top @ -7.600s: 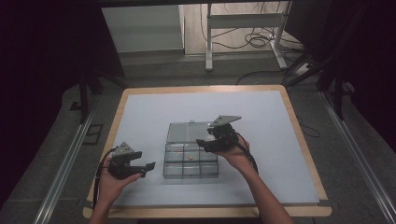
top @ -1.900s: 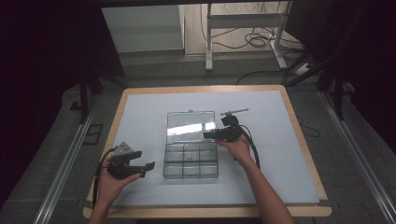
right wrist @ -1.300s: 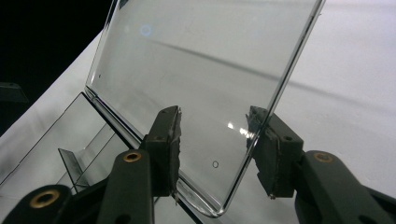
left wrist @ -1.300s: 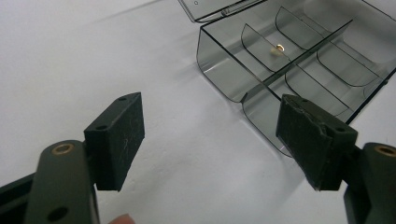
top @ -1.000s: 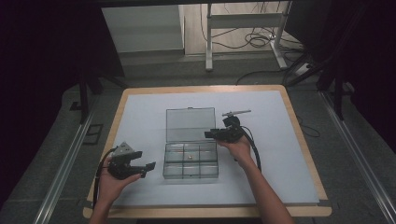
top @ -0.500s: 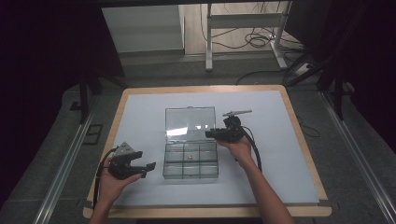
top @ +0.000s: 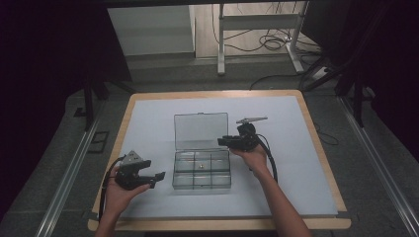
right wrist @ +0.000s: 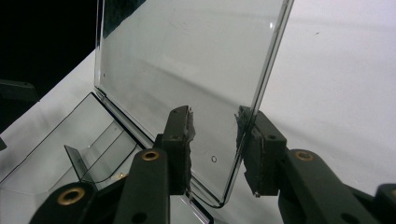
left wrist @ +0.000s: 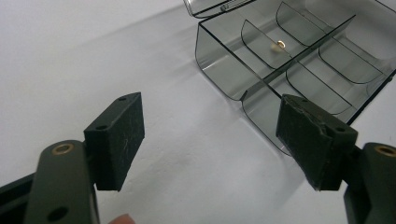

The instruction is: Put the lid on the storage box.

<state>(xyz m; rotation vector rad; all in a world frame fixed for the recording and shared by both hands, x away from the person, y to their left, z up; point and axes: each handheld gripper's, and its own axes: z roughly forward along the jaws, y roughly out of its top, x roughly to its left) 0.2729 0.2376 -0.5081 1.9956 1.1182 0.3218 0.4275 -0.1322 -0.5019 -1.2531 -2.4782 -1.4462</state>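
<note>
From the high view I see the clear compartment box (top: 201,170) sitting at the centre of the frame on the white table (top: 148,123), its lid (top: 200,130) raised and standing up behind the tray. My right claw (top: 223,141) is just right of the box, at the lid's lower right edge. My left claw (top: 157,177) rests low in the frame, left of the box and apart from it.

In the left gripper view, the left claw (left wrist: 210,140) stands wide open with nothing between its jaws, only bare table. The box (left wrist: 299,60) lies in the upper right of the frame, its dividers plain to see, and a small brass-coloured piece (left wrist: 280,44) sits in one of the far compartments.

In the right gripper view, the right claw (right wrist: 214,149) brackets the lid's (right wrist: 187,70) side edge near its bottom corner. Its jaws have just been closing, with the lid between them. The right jaw lies against the lid's edge; the left jaw stands a little off the clear panel, so I cannot tell whether the grip is firm. The tray's compartments (right wrist: 84,154) show at the lower left.
</note>
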